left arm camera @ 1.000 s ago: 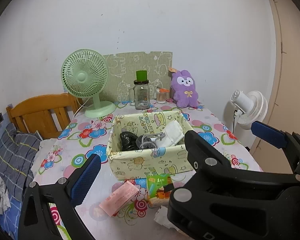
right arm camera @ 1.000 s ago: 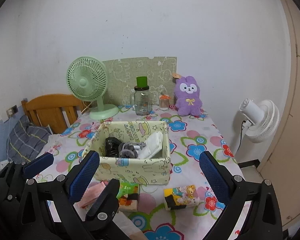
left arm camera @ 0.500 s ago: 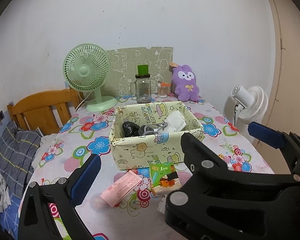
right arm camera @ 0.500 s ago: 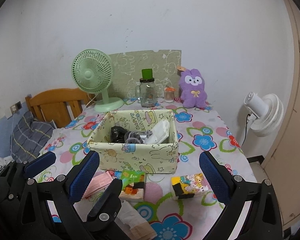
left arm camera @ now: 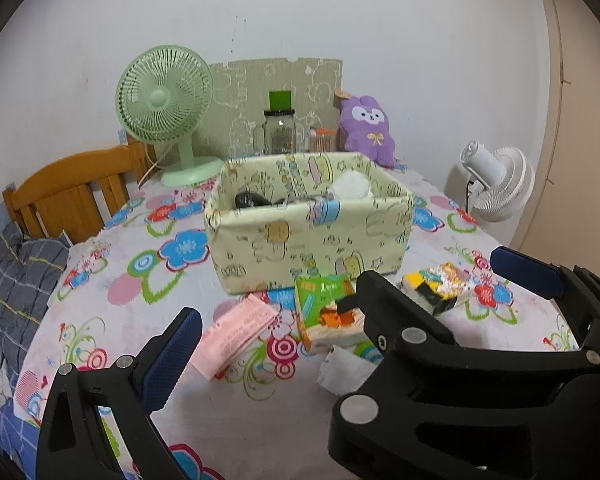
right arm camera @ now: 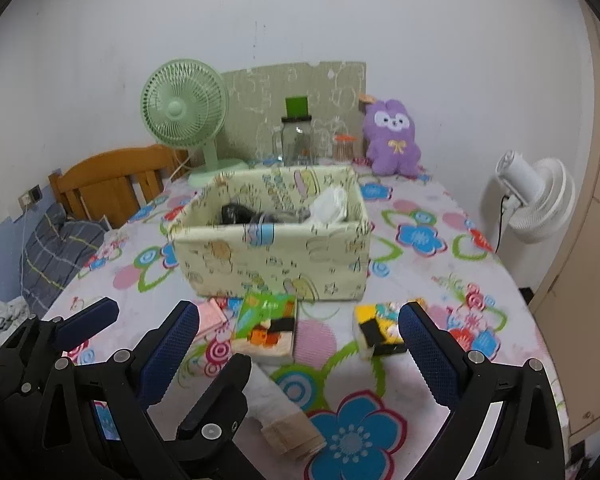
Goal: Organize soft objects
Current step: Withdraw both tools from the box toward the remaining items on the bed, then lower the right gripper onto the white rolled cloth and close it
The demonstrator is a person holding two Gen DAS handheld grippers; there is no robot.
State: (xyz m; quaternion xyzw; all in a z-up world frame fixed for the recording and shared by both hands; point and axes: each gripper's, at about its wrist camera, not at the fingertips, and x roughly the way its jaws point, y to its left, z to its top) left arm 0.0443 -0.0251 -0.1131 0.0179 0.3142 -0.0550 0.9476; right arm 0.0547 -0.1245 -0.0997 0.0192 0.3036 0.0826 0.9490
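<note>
Tissue packs lie on the table [right arm camera: 440,280] just ahead of our hand-held grippers: green pack [right arm camera: 266,327] between the right hand-held gripper's [right arm camera: 298,346] wide-open, empty fingers, pink pack [left arm camera: 236,334] before the left hand-held gripper [left arm camera: 346,312], equally spread and empty. Beyond stands the box [right arm camera: 276,256].

Green fan [left arm camera: 165,98], glass jar [left arm camera: 280,133], perhaps toothpicks [left arm camera: 324,140] line the wall.
</note>
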